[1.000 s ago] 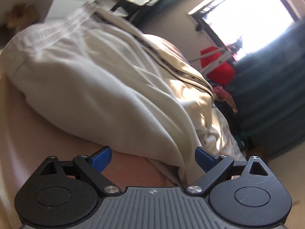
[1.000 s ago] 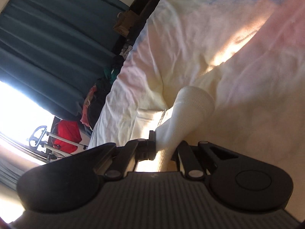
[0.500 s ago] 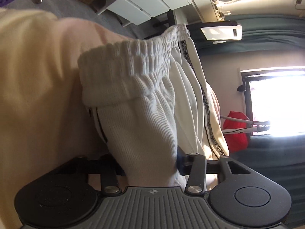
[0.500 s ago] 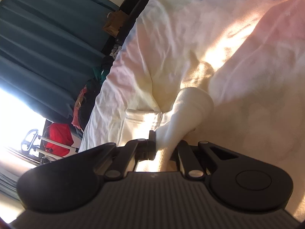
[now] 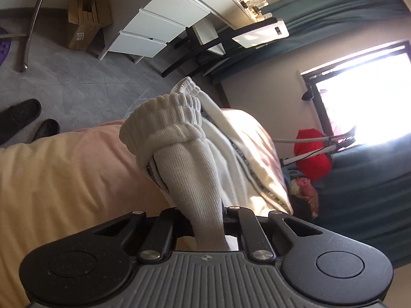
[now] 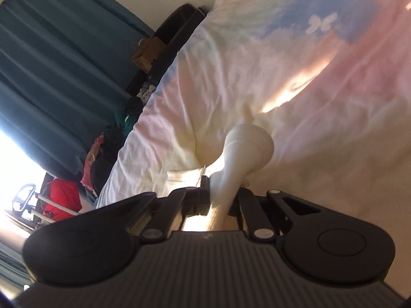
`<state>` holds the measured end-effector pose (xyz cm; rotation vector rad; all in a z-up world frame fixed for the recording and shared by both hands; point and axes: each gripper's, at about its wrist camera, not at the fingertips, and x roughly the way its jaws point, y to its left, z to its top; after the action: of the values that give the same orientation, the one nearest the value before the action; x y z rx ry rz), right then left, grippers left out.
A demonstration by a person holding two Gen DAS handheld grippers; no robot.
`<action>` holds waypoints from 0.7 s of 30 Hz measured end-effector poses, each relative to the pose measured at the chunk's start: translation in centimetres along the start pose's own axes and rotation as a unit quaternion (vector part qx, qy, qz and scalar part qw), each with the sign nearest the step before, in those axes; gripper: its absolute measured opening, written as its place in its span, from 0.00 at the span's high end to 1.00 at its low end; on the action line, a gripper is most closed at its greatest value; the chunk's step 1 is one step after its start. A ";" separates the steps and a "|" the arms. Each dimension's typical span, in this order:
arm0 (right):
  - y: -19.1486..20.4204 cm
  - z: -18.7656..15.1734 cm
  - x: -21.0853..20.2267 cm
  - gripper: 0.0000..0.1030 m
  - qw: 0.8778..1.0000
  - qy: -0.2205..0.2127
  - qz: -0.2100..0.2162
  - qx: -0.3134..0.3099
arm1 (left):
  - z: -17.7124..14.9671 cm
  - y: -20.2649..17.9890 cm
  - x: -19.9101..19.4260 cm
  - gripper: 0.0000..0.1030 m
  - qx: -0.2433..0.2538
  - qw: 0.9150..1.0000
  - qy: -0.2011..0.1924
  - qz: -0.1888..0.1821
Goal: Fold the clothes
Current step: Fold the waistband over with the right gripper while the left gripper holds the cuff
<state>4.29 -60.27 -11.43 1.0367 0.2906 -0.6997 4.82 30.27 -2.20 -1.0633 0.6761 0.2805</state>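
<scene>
A pair of white ribbed trousers (image 5: 190, 169) with a dark side stripe and an elastic waistband lies on a pastel bed. My left gripper (image 5: 205, 220) is shut on a bunched part of them just below the waistband and holds it lifted. My right gripper (image 6: 223, 200) is shut on another part of the white trousers (image 6: 244, 154), a rounded fold standing up from the sheet. The fingertips of both grippers are hidden by cloth.
The bed sheet (image 6: 321, 89) is pink, yellow and blue with a white butterfly. White drawers (image 5: 159, 28), a cardboard box (image 5: 84, 20) and black shoes (image 5: 23, 118) stand on the grey floor. Teal curtains (image 6: 51, 64), a bright window and a red bag (image 5: 312, 154) are beyond.
My left gripper was open before the trousers, then closed on the fabric below the waistband and lifted it. My right gripper kept its hold and shifted slightly.
</scene>
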 end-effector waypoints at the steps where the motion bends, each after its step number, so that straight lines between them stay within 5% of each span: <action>1: 0.0 0.1 -0.8 0.95 1.000 -0.008 -0.011 -0.009 | -0.5 0.4 -0.1 0.89 0.015 1.000 0.005 0.014; 6: -2.1 -0.2 -0.9 0.95 0.992 0.051 -0.111 -0.012 | -2.6 3.5 0.8 0.83 0.041 0.996 0.019 0.074; 9: -2.4 -0.7 -0.2 0.92 0.988 0.083 -0.127 -0.033 | -3.2 4.2 0.8 0.69 0.055 0.994 0.006 0.095; 11: -2.2 -0.4 -0.5 0.89 0.989 0.074 -0.122 -0.043 | -3.4 4.1 0.5 0.49 0.065 0.993 -0.003 0.102; 14: -1.7 0.2 -1.5 0.50 0.990 0.041 -0.124 -0.060 | -3.7 4.3 -1.1 0.25 0.059 0.995 -0.020 0.083; 16: -1.0 0.7 -2.6 0.19 0.988 -0.006 -0.128 -0.081 | -3.8 3.6 -2.4 0.22 0.086 0.992 -0.042 0.088; 21: 1.4 1.1 -3.2 0.20 0.982 -0.065 -0.091 -0.152 | -5.2 0.2 -4.4 0.13 0.173 0.974 -0.108 0.100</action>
<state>2.68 -59.48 -8.22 0.6759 0.3696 -0.8551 -0.62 26.26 -1.17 -0.6220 0.6086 0.4295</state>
